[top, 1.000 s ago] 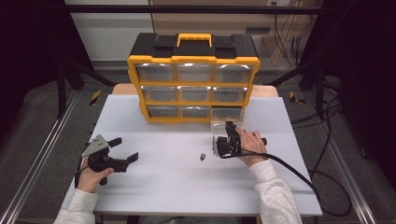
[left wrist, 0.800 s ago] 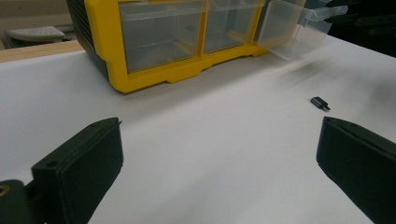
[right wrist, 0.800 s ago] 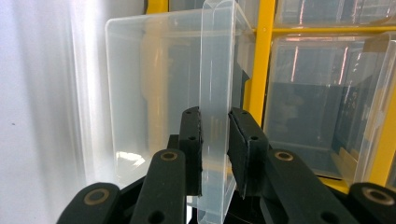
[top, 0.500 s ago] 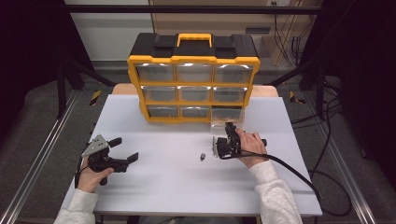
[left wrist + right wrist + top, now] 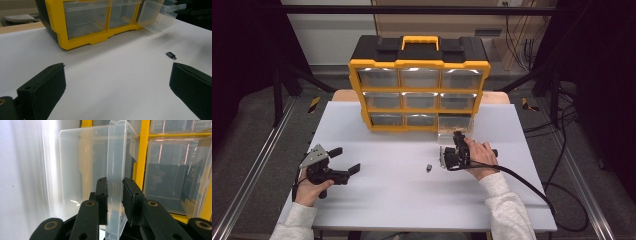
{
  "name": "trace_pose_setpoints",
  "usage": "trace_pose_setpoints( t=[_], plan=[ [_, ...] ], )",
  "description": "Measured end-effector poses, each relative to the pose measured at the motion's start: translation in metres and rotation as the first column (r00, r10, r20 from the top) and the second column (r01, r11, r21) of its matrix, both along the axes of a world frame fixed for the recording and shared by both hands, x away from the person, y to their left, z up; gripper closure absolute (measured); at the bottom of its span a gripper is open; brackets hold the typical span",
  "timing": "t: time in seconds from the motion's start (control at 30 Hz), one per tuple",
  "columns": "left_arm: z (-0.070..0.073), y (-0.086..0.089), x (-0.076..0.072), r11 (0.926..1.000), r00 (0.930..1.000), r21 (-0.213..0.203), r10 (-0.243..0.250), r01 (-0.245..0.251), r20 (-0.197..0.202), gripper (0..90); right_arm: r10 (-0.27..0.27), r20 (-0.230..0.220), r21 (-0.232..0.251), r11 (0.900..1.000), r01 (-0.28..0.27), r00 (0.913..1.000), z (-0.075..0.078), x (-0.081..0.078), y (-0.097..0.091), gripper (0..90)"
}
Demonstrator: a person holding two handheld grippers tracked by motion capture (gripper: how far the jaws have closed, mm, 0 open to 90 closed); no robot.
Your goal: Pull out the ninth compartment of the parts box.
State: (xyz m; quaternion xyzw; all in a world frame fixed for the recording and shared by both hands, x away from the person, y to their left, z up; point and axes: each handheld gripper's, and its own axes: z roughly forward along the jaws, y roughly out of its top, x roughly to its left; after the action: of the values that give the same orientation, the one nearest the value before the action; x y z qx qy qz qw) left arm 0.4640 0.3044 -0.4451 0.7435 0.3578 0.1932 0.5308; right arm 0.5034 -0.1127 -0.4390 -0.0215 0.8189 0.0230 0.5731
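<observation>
Drawer: clear plastic drawer (image 5: pixel 82 170) of the bottom-right compartment, pulled partly out of the yellow-and-black plastic organiser cabinet (image 5: pixel 419 82); in the left gripper view it juts from the cabinet's lower corner (image 5: pixel 160 15) and tilts down toward the table.
Drawer handle: upright clear plastic lip (image 5: pixel 116 177) on the drawer front, standing between the fingers of the right gripper.
Right gripper: black two-jaw tool (image 5: pixel 456 142) held in the person's right hand (image 5: pixel 479 157), pointing at the cabinet's bottom-right corner; its fingers (image 5: pixel 101 200) are clamped on the drawer handle, one pad on each face.
Left gripper: black two-jaw tool with a grey three-cornered plate (image 5: pixel 345 160), held in the left hand (image 5: pixel 309 187) near the table's left edge, well apart from the cabinet; its fingers (image 5: pixel 42 90) stand wide apart with nothing between them.
Small part: dark, block-shaped item (image 5: pixel 429 168) lying alone on the table, just left of the right gripper; in the left gripper view (image 5: pixel 171 55) it lies ahead, toward the right-hand finger.
Table: white flat top (image 5: pixel 402 205) carrying the cabinet at its far edge.
Cabinet: three rows of three clear drawers, black top with a yellow carry handle (image 5: pixel 419 41).
</observation>
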Motion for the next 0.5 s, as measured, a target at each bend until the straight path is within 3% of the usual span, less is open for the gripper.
trace_pose_setpoints(
  t=[0.3,0.5],
  plan=[
    [0.0000,-0.0004,-0.0001,1.0000,1.0000,0.002,0.000,0.000,0.001,0.1,-0.003,-0.013,0.011,0.9999,0.004,0.9999,0.0016,0.0001,-0.0007,73.9],
    [0.0000,-0.0006,0.0000,1.0000,1.0000,0.003,-0.001,0.001,0.001,0.1,-0.011,-0.031,0.039,0.9992,0.013,0.9995,0.0027,-0.0008,-0.0012,67.5]
  ],
)
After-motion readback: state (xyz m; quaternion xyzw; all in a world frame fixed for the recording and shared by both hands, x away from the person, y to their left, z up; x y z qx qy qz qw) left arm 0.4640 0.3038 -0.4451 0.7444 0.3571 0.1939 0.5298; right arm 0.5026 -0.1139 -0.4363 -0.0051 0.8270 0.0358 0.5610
